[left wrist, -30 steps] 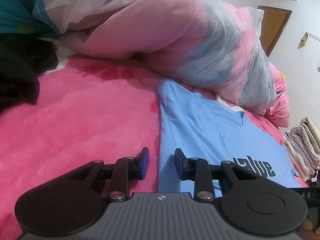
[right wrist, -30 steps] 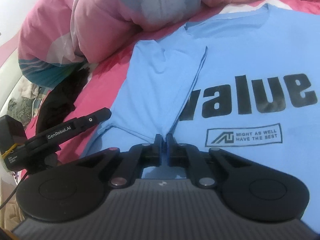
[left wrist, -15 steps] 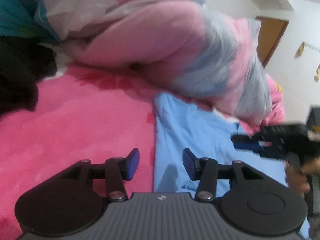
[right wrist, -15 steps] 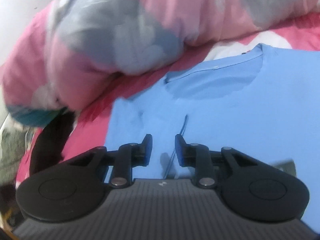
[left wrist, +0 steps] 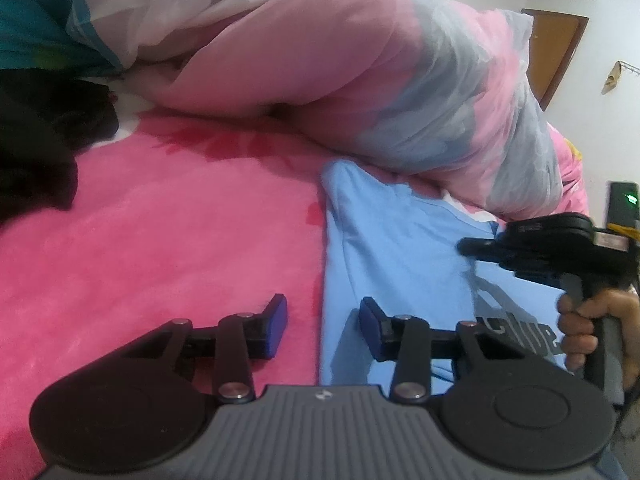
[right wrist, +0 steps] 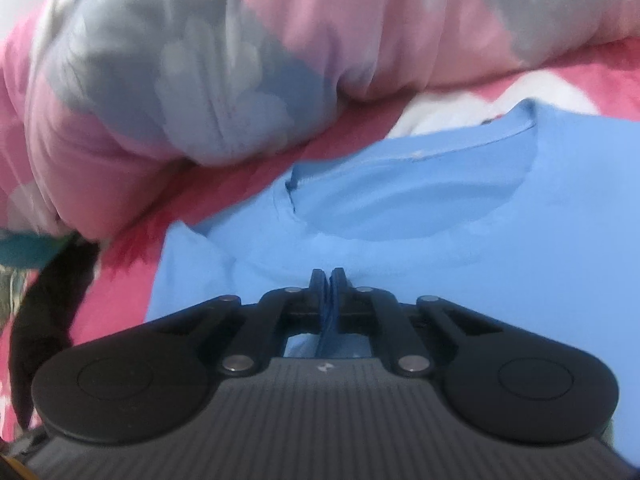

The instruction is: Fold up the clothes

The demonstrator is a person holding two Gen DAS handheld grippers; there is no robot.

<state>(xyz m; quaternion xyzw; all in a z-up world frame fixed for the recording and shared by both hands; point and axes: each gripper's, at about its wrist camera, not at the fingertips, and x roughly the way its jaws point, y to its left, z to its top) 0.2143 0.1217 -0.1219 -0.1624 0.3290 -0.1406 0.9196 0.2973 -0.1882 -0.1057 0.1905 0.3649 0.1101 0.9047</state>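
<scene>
- the blue shirt (left wrist: 400, 248) is being kept flat on the pink blanket (left wrist: 160, 240), front up, with its collar (right wrist: 420, 184) lying toward the rolled quilt (left wrist: 360, 100) at the far side.
- the shirt's long axis is being read as running from the collar, far from the person, back toward the near edge; the printed lettering (left wrist: 532, 336) is lying lower on the chest.
- the right gripper (right wrist: 328, 276) is being held clenched just below the collar, and a pinch of blue cloth is being gripped between its pads; its jaws have just been closing onto that cloth.
- the left gripper (left wrist: 322, 320) is being held partly spread, with nothing pressed between its fingers; its jaws have just been closing a little. one finger (left wrist: 276, 320) is being kept over the blanket, the other (left wrist: 370, 322) over the shirt, so the shirt's left side edge is being straddled.
- the left gripper is being judged the nearer one to that side edge and shoulder; the right is being judged the nearer one to the neckline.
- the next move is probably being decided by this: the side edge lies directly under the left jaws and runs lengthwise away from them, so a grip there could be taken with a short descent.
- a black garment (left wrist: 36, 140) is being left well apart, at the far left.
</scene>
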